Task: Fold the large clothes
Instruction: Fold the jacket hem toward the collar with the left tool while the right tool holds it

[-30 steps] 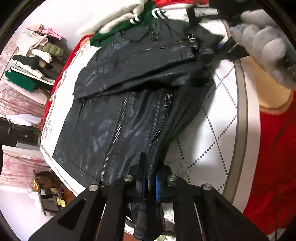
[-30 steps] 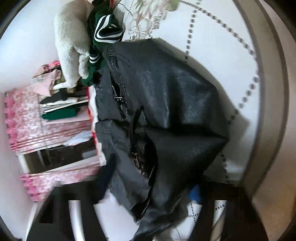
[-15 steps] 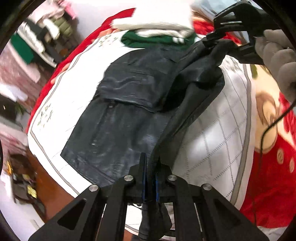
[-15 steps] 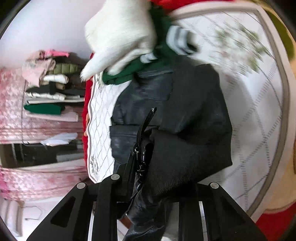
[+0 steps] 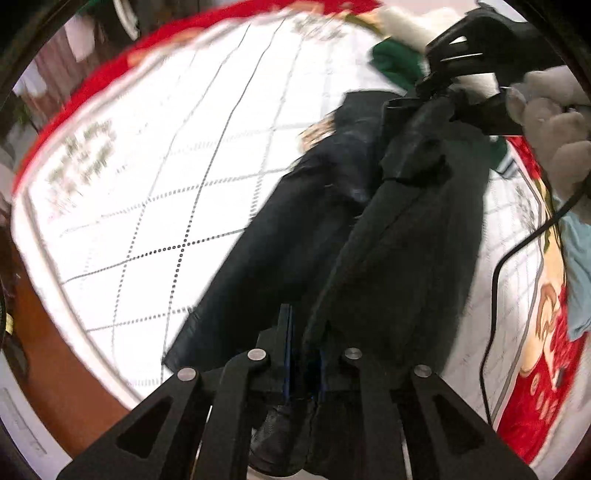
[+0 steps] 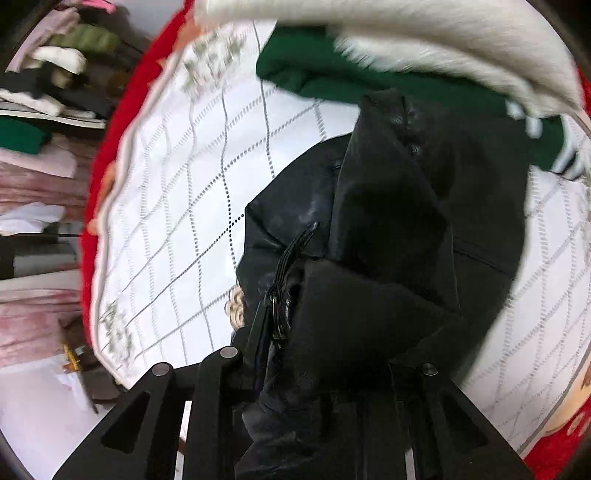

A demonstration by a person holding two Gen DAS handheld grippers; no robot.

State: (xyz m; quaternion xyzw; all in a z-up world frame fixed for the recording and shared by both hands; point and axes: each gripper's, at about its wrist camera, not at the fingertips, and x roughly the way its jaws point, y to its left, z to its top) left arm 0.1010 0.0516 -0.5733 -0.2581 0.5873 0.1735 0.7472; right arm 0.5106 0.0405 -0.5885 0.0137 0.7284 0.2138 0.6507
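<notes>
Compared with a second ago, the black leather jacket (image 5: 399,229) is lifted off the white quilt (image 5: 155,177) and hangs between both tools. Left gripper (image 5: 303,354) is clenched on its near edge; ahead, the right gripper (image 5: 454,74) grasps the far corner. Beyond it lie a green garment (image 5: 395,62) and a white one. I judge the jacket is being carried over for the next fold.

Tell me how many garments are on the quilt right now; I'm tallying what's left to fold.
3 in view: the black leather jacket held up by both hand-held grippers, a green garment at the quilt's far end, and a white fluffy one on it. More may be hidden.
</notes>
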